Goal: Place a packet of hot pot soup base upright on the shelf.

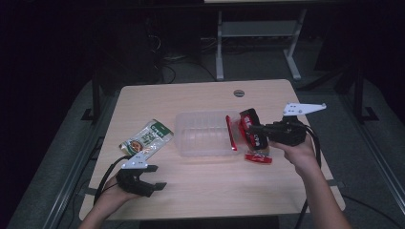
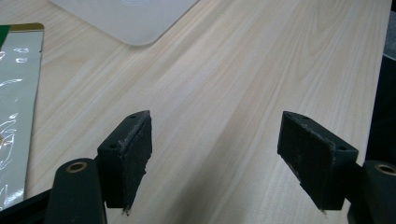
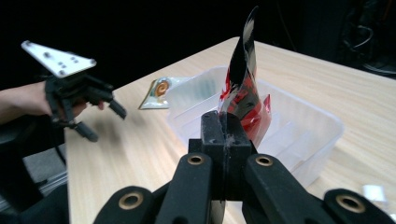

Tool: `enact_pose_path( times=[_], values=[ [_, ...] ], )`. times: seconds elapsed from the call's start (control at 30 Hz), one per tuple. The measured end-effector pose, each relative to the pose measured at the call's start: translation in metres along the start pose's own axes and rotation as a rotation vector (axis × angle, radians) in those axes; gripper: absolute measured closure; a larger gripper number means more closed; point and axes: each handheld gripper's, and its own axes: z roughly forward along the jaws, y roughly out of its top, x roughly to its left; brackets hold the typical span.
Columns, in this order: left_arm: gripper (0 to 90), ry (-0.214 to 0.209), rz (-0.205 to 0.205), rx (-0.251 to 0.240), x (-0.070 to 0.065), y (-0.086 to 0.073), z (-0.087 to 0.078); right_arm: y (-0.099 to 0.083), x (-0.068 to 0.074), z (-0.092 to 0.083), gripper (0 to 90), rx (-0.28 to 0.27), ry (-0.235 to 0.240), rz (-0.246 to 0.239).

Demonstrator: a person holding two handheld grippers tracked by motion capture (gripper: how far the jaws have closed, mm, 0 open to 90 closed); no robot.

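Note:
My right gripper is shut on a red and black snack packet and holds it just above the right end of a clear plastic container. In the right gripper view the packet stands up from the closed jaws of the right gripper, over the container. A second red packet leans inside the container's right end. My left gripper stands open near the table's front left, with bare wood between the jaws of the left gripper. A green snack packet lies flat just beyond it.
A small red packet lies on the wooden table under my right hand. The green packet's edge and a container corner border the left gripper view. A grommet hole sits near the table's far edge.

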Motion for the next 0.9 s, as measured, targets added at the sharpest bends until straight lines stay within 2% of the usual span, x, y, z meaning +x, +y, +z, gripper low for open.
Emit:
enact_pose_path(
  times=[0.27,0.4,0.6,0.9],
  values=[
    [25.7,0.002,0.012,-0.001,0.002,-0.001,-0.001,0.01,-0.01,0.01,90.0,-0.006,-0.047,0.007],
    [25.7,0.007,0.006,-0.008,0.003,-0.001,-0.002,0.009,-0.014,0.011,90.0,-0.002,-0.069,0.015],
    [25.7,0.009,-0.004,-0.014,0.005,-0.002,-0.002,0.001,-0.019,0.013,89.9,0.014,-0.079,0.031],
    [25.6,0.002,0.008,-0.008,0.005,-0.001,0.0,-0.004,-0.021,0.021,89.8,0.042,-0.082,0.041]
  ],
)
